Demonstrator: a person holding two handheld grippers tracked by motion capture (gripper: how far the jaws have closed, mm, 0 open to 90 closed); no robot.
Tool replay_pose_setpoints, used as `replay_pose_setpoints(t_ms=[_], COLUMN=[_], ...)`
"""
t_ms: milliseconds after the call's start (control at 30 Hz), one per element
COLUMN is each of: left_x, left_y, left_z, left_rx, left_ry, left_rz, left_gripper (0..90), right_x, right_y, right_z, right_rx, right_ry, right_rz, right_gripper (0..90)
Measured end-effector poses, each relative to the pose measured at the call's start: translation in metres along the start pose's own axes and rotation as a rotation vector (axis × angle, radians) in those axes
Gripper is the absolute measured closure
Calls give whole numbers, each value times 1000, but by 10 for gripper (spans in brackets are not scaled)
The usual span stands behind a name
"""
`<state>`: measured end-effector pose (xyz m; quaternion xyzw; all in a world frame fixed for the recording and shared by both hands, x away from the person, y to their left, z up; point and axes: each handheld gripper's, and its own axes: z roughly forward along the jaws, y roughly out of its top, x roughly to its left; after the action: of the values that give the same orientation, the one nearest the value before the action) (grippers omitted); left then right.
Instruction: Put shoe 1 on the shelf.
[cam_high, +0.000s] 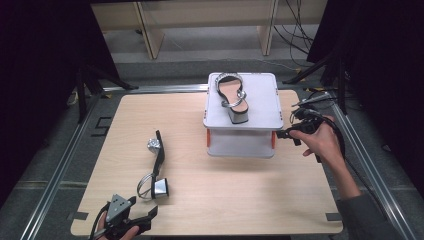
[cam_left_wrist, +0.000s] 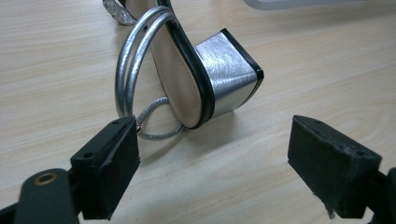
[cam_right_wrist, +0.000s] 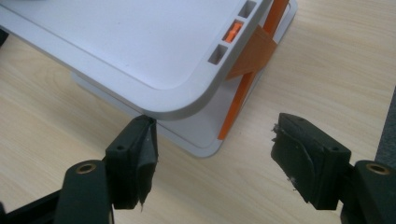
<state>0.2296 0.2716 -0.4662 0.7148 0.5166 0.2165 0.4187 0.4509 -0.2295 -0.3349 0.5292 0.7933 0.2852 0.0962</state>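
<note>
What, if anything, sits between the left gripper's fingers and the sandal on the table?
Nothing visible. The left gripper is open and faces the sandal heel-on, with bare table between them. Its left finger is already next to the thin silver ankle strap; contact can't be told.

sandal (cam_left_wrist: 187, 70): front end cut off by top edge | stand (cam_right_wrist: 140, 56): far side cut off by top edge

The high view looks forward and down over the whole wooden table (cam_high: 200, 200), while the left gripper view sits low and close behind the silver sandal (cam_left_wrist: 205, 79) lying there, and the right gripper view looks closely down at the white stand's (cam_right_wrist: 140, 51) corner.
</note>
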Motion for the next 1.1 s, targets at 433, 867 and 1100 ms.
replay_pose_setpoints(t_ms=[433, 867, 1100], left_x=[1, 2, -2], left_y=[13, 26, 33], left_z=[14, 29, 37], left_rx=[-2, -12, -7], left_ry=[-62, -53, -31], left_rz=[-80, -131, -99], left_gripper=[221, 309, 388], right_x=[-6, -4, 2], right_y=[-46, -104, -123], right_z=[1, 29, 33], right_rx=[-9, -12, 38], right_ry=[91, 124, 138], right_rz=[-32, -35, -61], right_gripper=[281, 278, 279])
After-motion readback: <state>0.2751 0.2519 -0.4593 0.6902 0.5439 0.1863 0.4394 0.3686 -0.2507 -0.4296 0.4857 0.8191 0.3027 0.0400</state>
